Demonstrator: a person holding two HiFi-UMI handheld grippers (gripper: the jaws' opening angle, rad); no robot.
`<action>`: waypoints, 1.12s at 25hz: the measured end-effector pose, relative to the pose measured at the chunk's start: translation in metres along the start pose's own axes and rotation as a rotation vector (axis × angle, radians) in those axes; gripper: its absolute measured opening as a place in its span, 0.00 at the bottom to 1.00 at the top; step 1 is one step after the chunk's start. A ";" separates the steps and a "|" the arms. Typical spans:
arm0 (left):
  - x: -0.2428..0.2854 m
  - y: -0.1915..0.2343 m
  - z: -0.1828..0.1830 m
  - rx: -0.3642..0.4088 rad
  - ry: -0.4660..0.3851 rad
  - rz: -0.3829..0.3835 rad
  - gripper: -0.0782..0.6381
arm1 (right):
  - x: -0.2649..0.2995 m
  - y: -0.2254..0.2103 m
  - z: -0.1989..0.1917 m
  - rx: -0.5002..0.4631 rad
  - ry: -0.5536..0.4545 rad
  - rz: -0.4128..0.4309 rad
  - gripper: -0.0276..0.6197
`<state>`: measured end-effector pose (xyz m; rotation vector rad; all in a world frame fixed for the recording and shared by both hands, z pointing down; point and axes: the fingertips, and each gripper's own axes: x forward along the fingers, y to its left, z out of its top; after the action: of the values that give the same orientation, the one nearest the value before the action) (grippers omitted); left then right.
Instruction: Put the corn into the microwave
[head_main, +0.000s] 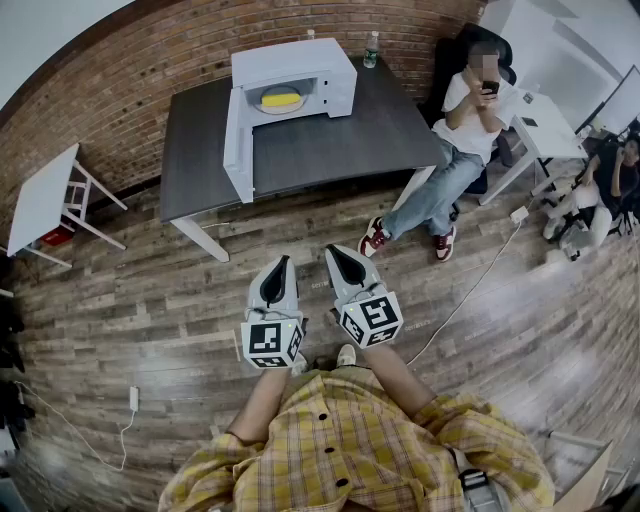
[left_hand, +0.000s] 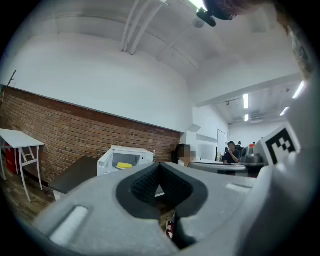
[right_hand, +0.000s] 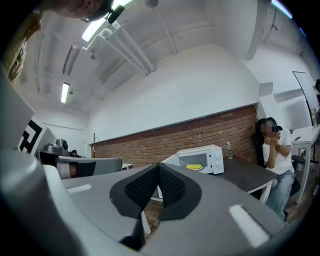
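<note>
The yellow corn (head_main: 281, 98) lies inside the white microwave (head_main: 335, 72), whose door (head_main: 238, 145) hangs open to the left. The microwave stands on a dark table (head_main: 330, 145) by the brick wall. Both grippers are held level over the wooden floor, well short of the table. My left gripper (head_main: 284, 262) is shut with nothing in it, and so is my right gripper (head_main: 331, 250). In the left gripper view the corn (left_hand: 124, 165) shows in the microwave (left_hand: 135, 154) beyond the closed left gripper (left_hand: 159, 165). The right gripper view shows the corn (right_hand: 194, 166) in the microwave (right_hand: 214, 156) past the closed right gripper (right_hand: 159, 167).
A person (head_main: 455, 140) sits on a chair at the table's right end, legs stretched onto the floor. A bottle (head_main: 372, 50) stands behind the microwave. A small white table (head_main: 40, 195) is at the left, a white desk (head_main: 545, 125) at the right. A cable (head_main: 470, 290) runs across the floor.
</note>
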<state>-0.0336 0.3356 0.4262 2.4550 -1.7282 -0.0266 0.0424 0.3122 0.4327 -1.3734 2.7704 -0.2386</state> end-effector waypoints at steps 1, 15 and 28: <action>0.002 -0.001 0.001 0.002 -0.002 -0.001 0.11 | 0.000 -0.001 0.001 0.000 -0.003 0.001 0.05; 0.031 -0.021 0.002 0.029 0.000 0.022 0.11 | 0.002 -0.029 0.010 -0.019 -0.020 0.053 0.05; 0.063 -0.056 -0.016 0.037 0.015 0.080 0.11 | -0.008 -0.072 0.002 -0.025 -0.008 0.106 0.05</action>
<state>0.0417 0.2969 0.4388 2.4033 -1.8347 0.0325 0.1038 0.2755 0.4414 -1.2244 2.8385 -0.1950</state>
